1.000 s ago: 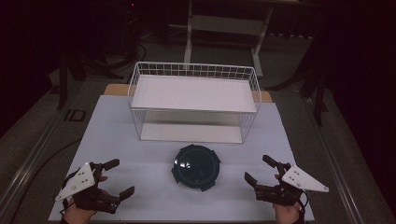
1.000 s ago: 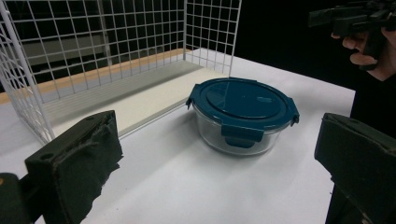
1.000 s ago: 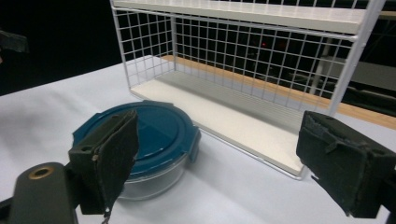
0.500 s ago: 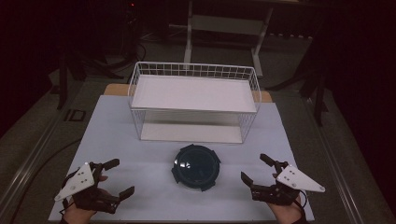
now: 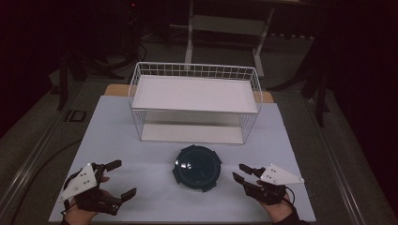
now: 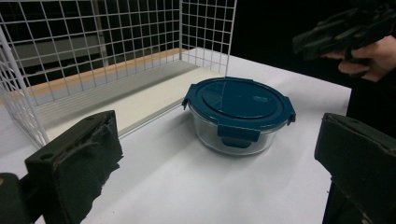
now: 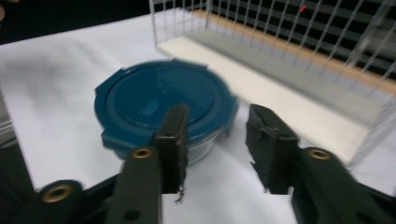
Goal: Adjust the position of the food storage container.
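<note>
Beside lidded container (image 5: pixel 197 167): right gripper (image 5: pixel 240 172) fingers just narrowing, gripping nothing; left gripper (image 5: pixel 120 178) fingers wide, empty.

Container (image 7: pixel 163 112) motion-blurred; wire basket (image 7: pixel 299 51) cut off by frame edge

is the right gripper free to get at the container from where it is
Probably yes. The right gripper sits just beside the container with bare table between them; its fingers have just been closing with nothing between them, so they may need reopening.
</note>
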A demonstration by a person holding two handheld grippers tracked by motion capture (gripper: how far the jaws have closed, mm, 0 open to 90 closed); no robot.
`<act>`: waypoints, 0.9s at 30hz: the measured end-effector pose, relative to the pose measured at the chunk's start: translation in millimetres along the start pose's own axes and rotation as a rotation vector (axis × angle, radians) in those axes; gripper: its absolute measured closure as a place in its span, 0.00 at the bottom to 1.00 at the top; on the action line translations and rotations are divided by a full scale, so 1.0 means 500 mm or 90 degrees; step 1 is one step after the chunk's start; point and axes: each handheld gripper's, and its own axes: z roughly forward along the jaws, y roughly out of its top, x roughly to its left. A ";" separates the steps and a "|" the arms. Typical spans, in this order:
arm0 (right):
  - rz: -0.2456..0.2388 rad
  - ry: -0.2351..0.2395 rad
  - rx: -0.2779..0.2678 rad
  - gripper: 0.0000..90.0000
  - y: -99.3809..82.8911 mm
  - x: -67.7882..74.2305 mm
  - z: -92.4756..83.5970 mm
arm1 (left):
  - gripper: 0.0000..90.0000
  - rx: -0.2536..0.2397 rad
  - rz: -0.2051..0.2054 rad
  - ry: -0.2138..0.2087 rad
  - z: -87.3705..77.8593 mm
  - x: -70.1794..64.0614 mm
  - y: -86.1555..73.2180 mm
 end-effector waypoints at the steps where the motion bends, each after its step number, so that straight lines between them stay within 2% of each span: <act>1: 0.006 0.017 0.013 0.76 -0.006 0.001 0.012 | 0.00 0.002 0.000 0.000 0.000 0.001 -0.001; 2: 0.006 0.017 0.013 0.76 -0.006 0.001 0.012 | 0.00 0.002 0.000 0.000 0.000 0.001 -0.001; 3: 0.012 0.035 0.028 0.86 -0.013 0.007 0.025 | 0.00 0.002 0.000 0.000 0.000 0.001 -0.001; 5: 0.012 0.041 0.035 0.88 -0.016 0.011 0.031 | 0.00 0.003 -0.001 -0.002 0.001 0.001 -0.001; 7: 0.007 0.055 0.054 1.00 -0.024 0.021 0.048 | 0.00 0.003 0.000 -0.003 0.002 0.000 -0.001; 10: 0.008 0.061 0.058 1.00 -0.025 0.023 0.051 | 0.00 0.005 0.002 -0.003 0.002 0.000 -0.001; 11: 0.010 0.082 0.085 1.00 -0.038 0.026 0.070 | 0.00 0.005 0.005 -0.004 0.001 -0.001 -0.001; 16: 0.006 0.100 0.115 1.00 -0.054 0.032 0.095 | 0.00 0.006 0.005 -0.005 0.002 -0.001 -0.001; 19: 0.012 0.113 0.121 1.00 -0.056 0.033 0.104 | 0.00 0.006 0.005 -0.006 0.002 -0.001 -0.001; 23: 0.005 0.107 0.125 1.00 -0.055 0.036 0.107 | 0.00 0.007 0.007 -0.005 0.002 -0.002 -0.001; 27: 0.005 0.117 0.119 1.00 -0.054 0.041 0.107 | 0.00 0.007 0.004 -0.007 0.003 -0.002 -0.001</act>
